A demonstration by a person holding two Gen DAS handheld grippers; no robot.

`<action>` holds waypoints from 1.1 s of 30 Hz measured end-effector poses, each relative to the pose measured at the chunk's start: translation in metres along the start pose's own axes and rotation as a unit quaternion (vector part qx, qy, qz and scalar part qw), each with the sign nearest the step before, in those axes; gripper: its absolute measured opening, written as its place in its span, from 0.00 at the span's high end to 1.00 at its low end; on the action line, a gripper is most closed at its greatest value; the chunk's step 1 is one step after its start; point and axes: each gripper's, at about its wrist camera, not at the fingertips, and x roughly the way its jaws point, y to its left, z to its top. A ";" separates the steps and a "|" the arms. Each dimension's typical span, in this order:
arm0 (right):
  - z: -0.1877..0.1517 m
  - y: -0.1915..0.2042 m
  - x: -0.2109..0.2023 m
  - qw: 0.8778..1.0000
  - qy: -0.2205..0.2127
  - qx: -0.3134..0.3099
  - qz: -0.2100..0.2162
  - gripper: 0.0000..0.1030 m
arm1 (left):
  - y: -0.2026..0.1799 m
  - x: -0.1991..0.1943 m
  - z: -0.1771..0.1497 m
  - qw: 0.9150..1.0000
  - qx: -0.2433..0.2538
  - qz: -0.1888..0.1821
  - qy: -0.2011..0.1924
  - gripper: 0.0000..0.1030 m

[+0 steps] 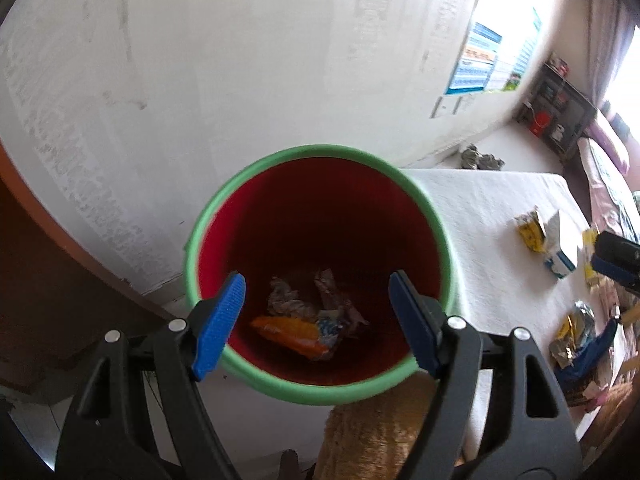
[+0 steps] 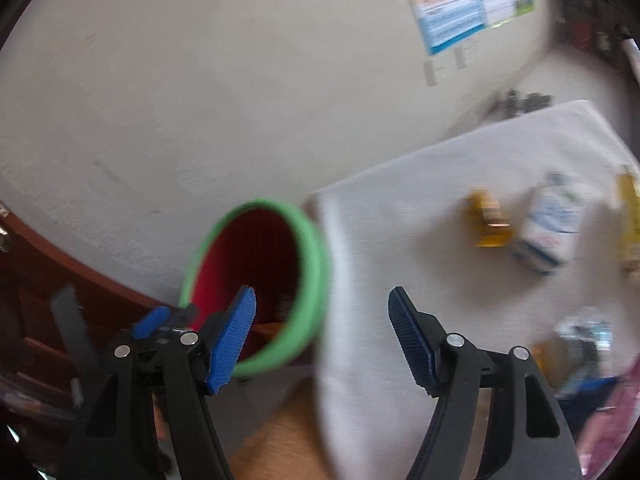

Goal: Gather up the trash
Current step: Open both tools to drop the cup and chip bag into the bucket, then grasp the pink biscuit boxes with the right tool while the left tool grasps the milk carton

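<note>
The left gripper [image 1: 316, 316], jaws wide and empty, hangs over the red bin [image 1: 320, 276] holding crumpled wrappers [image 1: 308, 320], the right gripper [image 2: 322, 340] likewise wide at the white tabletop's [image 1: 492, 216] near edge, with cartons [image 1: 548, 240] farther toward its right edge.

The bin [image 1: 320, 240] is red inside with a green rim; in it lie an orange wrapper [image 1: 292, 334] and silvery crumpled foil [image 1: 288, 300]. The counter [image 1: 492, 216] is white, bearing a yellow packet [image 1: 530, 230] and a white-and-blue carton [image 1: 560, 252]. Gripper pads [image 1: 224, 320] are ribbed blue on black frames
</note>
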 end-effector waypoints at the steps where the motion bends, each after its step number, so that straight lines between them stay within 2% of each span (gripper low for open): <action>1: 0.002 -0.015 -0.005 1.000 -0.003 0.006 -0.011 0.34 | -0.006 0.000 0.000 1.000 0.006 -0.002 0.002 0.30; 6: 0.005 -0.103 -0.041 0.995 -0.017 0.019 -0.093 0.34 | -0.034 -0.001 -0.003 1.000 0.029 -0.009 0.006 0.30; 11: 0.011 -0.202 -0.066 0.983 -0.010 0.036 -0.180 0.34 | -0.078 -0.004 -0.005 0.998 0.067 -0.016 0.012 0.30; 13: 0.006 -0.243 -0.071 0.974 -0.005 0.068 -0.216 0.34 | -0.098 -0.003 -0.006 0.996 0.085 -0.023 0.018 0.30; 17: 0.001 -0.285 -0.068 0.965 0.003 0.100 -0.245 0.33 | -0.140 -0.001 -0.006 0.993 0.107 -0.052 0.026 0.30; 24: -0.013 -0.313 -0.047 0.958 0.044 0.136 -0.250 0.34 | -0.222 0.003 0.000 0.981 0.167 -0.096 0.020 0.30; 25: -0.014 -0.313 -0.045 0.957 0.049 0.140 -0.251 0.45 | -0.233 0.004 0.002 0.979 0.173 -0.104 0.019 0.30; 26: -0.017 -0.314 -0.043 0.955 0.058 0.142 -0.253 0.62 | -0.244 0.004 0.004 0.977 0.179 -0.111 0.018 0.28; 27: -0.018 -0.310 -0.043 0.955 0.060 0.141 -0.254 0.68 | -0.250 0.004 0.005 0.977 0.181 -0.113 0.017 0.27; 29: -0.019 -0.304 -0.048 0.960 0.055 0.141 -0.237 0.77 | -0.264 0.006 0.008 0.974 0.190 -0.120 0.017 0.27; 33: -0.016 -0.292 -0.057 0.968 0.038 0.148 -0.201 0.79 | -0.291 0.016 0.012 0.969 0.207 -0.130 0.024 0.27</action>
